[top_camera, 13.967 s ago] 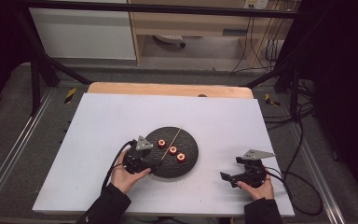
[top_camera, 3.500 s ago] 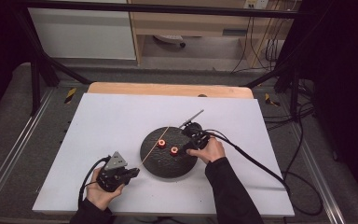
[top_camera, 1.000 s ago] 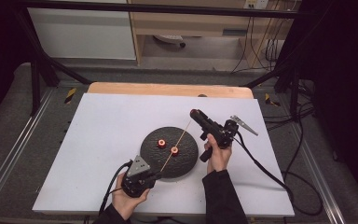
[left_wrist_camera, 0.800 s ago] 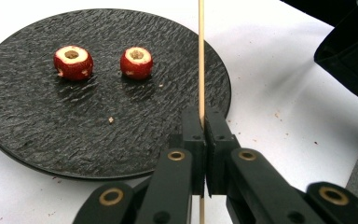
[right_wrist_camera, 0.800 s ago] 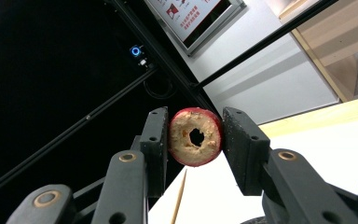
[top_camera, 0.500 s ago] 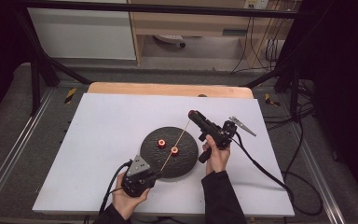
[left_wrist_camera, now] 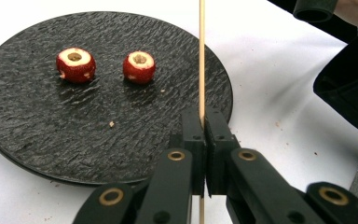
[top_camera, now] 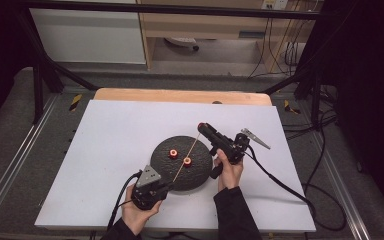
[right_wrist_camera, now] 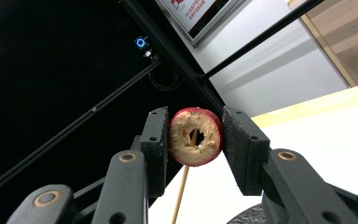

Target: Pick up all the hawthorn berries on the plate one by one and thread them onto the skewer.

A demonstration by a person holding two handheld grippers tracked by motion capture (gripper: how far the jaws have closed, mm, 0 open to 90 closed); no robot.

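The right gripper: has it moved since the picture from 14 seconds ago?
Yes. The right gripper has moved from the table's near right edge toward the middle, now holding a cored red fruit above the far rim of the black plate.

Left claw point(top_camera: 166, 186) clamped tight, low near the desk's point(top_camera: 105, 150) front edge. Right claw point(top_camera: 201, 126) raised, angled up-left, jaws part closed, apparently gripping. Both forearms enter from below.
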